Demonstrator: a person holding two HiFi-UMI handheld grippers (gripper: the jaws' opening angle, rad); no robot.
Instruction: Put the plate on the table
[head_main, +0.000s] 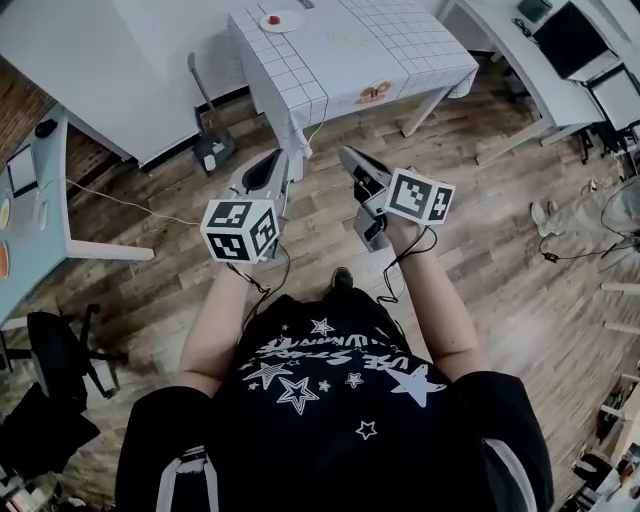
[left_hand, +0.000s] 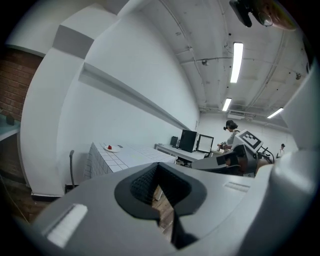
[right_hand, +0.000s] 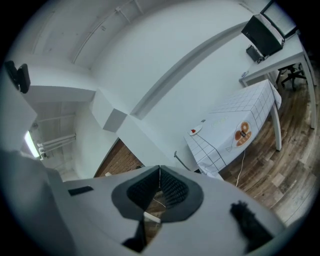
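Left gripper (left_hand: 156, 166): fingers pressed together, nothing in them. Same deal with the right gripper (right_hand: 160, 169), tips meeting, empty. We're holding both out in front of us, side by side above the wood floor (head_main: 480, 230), pointing toward the bench (head_main: 340, 60). The plate (head_main: 281, 21) sits on the bench's gridded cloth near the far left corner, with a small red bit (head_main: 272, 19) on it, well apart from both grippers. Bare floor lies between us and the bench. A dustpan (head_main: 212, 148) stands by its near left corner, and a cable (head_main: 120, 203) trails off to the left. Desks with monitors (left_hand: 188, 140) sit beyond the bench on the right.
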